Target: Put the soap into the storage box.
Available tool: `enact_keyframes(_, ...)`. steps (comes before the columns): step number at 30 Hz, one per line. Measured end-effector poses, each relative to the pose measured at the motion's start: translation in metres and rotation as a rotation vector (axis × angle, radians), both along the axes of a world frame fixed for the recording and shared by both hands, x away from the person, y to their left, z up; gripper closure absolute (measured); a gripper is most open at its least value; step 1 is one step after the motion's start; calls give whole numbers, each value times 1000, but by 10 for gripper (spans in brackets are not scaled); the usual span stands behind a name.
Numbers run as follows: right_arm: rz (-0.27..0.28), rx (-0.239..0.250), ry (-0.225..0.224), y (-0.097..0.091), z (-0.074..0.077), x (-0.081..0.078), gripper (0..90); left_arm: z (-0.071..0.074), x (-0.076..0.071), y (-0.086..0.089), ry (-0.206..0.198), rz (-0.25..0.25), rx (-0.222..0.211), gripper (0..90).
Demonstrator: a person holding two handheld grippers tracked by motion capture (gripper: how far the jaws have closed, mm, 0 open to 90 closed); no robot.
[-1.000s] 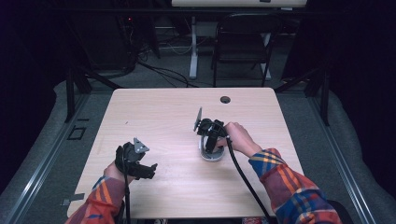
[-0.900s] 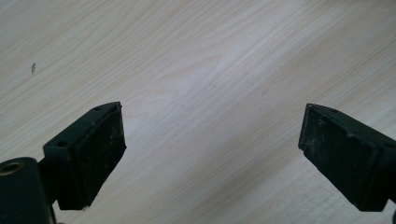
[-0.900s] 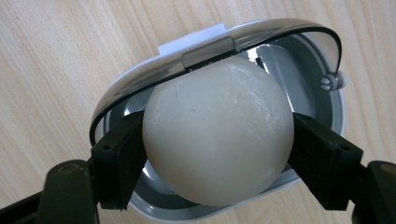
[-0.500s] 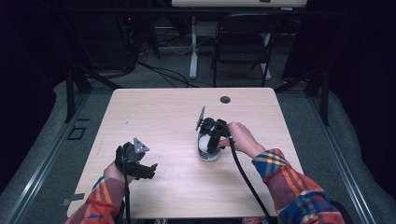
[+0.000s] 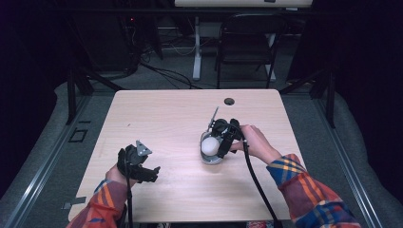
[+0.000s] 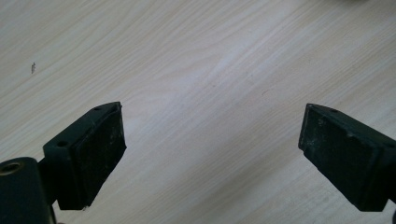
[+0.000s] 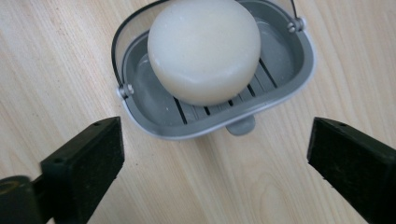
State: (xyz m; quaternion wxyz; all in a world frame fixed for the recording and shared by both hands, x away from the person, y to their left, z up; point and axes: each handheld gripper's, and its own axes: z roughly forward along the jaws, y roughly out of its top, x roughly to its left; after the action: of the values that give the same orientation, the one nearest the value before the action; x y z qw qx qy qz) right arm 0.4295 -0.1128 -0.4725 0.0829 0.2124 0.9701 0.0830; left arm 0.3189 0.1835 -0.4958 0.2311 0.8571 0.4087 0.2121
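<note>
Two tools are working over a pale wooden counter (image 5: 157, 118): the right tool (image 7: 212, 163) is hanging just above a grey soap dish (image 7: 289, 70), its jaws spread wide and gripping nothing, while a round white soap bar (image 7: 204, 46) is sitting in the dish right of the counter's middle. The left tool (image 6: 212, 154), equally wide and empty, is idling over bare wood near the front edge. Judging by this, the soap looks freshly placed or about to be picked; the next move calls for either lifting clear or closing squarely on the bar.
</note>
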Motion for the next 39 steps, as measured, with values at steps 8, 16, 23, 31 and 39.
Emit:
enact_keyframes(8, -24, -12, -3, -28, 4, -19, 0, 0, 0, 0, 1, -2, 7, 72)
enact_keyframes(16, -53, -21, 3, -59, -1, -40, 0, -1, 0, -1, 5, -1, 14, 74)
enact_keyframes(23, -92, -32, 18, -85, -11, -50, 0, -2, 1, -2, 7, -3, 24, 74)
enact_keyframes(31, -176, -15, 42, -121, -31, -59, 0, -2, 1, -2, 11, -8, 24, 74)
enact_keyframes(39, -226, -8, 13, -140, -50, -78, 0, -2, 0, -3, 11, -20, 29, 77)
